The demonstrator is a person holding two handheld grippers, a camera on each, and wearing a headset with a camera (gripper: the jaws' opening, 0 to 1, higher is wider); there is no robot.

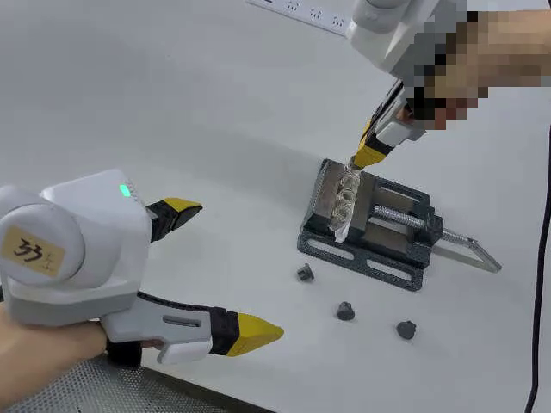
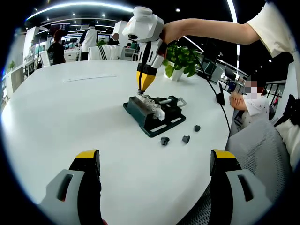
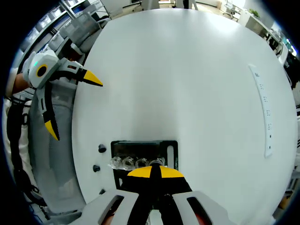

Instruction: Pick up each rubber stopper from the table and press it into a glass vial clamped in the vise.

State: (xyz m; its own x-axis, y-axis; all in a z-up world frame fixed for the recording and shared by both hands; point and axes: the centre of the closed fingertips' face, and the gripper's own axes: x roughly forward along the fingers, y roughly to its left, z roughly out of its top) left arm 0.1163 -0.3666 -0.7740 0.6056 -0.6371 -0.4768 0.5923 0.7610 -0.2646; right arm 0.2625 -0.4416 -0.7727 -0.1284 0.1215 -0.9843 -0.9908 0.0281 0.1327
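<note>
**Bench check: vise, vials, stoppers, both grippers**

White round table [image 1: 172, 103] in an open office. Power strip [image 1: 301, 10] at the far edge, potted plant [image 2: 180, 58] and people beyond it, black cable [image 1: 542, 258] down the right side.

Vise [image 1: 405, 245]: sits right of centre, flat on the table, screw handle pointing right. Clamps a row of clear glass vials [image 1: 344, 202], standing side by side.

Rubber stoppers: three, dark, loose on the table on the near side of the vise, apart from one another. Left stopper [image 1: 305, 273] just beside the vise base, middle stopper [image 1: 345, 311] nearer still, right stopper [image 1: 406, 329] off the near right corner.

Right gripper [image 1: 368, 157]: comes in from the far right, points down at the far end of the vial row. Tip touching the end vial or just above it; cannot tell which. Jaws clenched, yellow tips meeting in its own view; anything pinched between them not discernible.

Left gripper [image 1: 219, 271]: hovers near left, well apart from vise and stoppers. Jaws released, spread wide, nothing between them.
</note>
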